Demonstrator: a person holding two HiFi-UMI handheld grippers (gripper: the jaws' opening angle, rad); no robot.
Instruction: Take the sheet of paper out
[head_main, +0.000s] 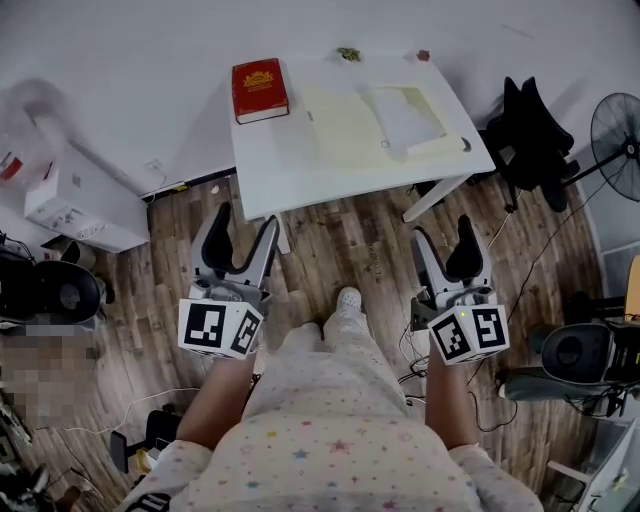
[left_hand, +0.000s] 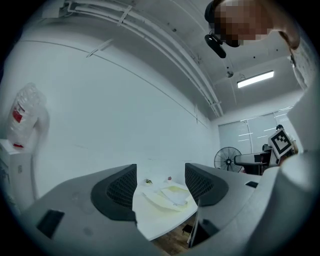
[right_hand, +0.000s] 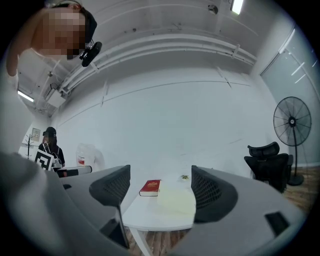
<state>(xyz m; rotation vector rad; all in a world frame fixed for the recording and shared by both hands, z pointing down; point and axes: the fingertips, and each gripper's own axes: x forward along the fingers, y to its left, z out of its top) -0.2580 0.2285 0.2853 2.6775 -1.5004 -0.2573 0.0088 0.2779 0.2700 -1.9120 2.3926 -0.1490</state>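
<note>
A white table (head_main: 270, 175) stands ahead of me on the wooden floor. On it lies a pale yellow folder (head_main: 345, 128) with a white sheet of paper (head_main: 405, 112) resting on its right part. The left gripper view shows the same folder (left_hand: 167, 200) and sheet (left_hand: 176, 194) far off between the jaws. My left gripper (head_main: 245, 226) hangs over the floor short of the table, open and empty. My right gripper (head_main: 442, 232) is level with it on the right, also open and empty. In the right gripper view the folder (right_hand: 176, 201) lies far beyond the jaws.
A red book (head_main: 260, 88) lies at the table's left corner, and two small objects (head_main: 348, 54) sit at its far edge. A black office chair (head_main: 533, 135) and a fan (head_main: 620, 140) stand right of the table. A white cabinet (head_main: 85, 200) is at left. Cables cross the floor.
</note>
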